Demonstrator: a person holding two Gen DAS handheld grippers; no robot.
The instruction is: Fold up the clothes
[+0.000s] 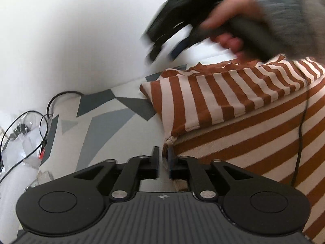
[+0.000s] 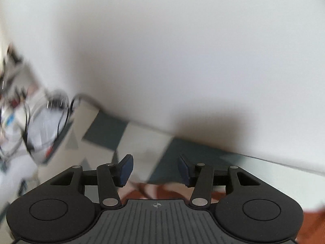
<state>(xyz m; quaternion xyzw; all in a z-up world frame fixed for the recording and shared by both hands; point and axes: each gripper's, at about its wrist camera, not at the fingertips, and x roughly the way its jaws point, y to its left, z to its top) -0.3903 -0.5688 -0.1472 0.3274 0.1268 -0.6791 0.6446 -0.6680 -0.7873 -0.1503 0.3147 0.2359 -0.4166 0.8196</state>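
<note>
An orange-and-white striped garment (image 1: 233, 109) lies on the patterned table, with a sleeve or flap folded over its top. My left gripper (image 1: 163, 152) sits at the garment's lower left corner with its jaws nearly together; a bit of the fabric edge shows at the fingertips. My right gripper (image 1: 164, 46) is blurred in the left wrist view, held by a hand (image 1: 227, 20) above the garment's far edge. In the right wrist view the right gripper (image 2: 155, 168) is open and empty, with a strip of the garment (image 2: 162, 192) below it.
The table cover (image 1: 105, 122) has a grey and white geometric pattern and meets a white wall (image 1: 81, 30) behind. Black cables (image 1: 30, 122) and clear plastic clutter lie at the left end, also seen blurred in the right wrist view (image 2: 40, 126).
</note>
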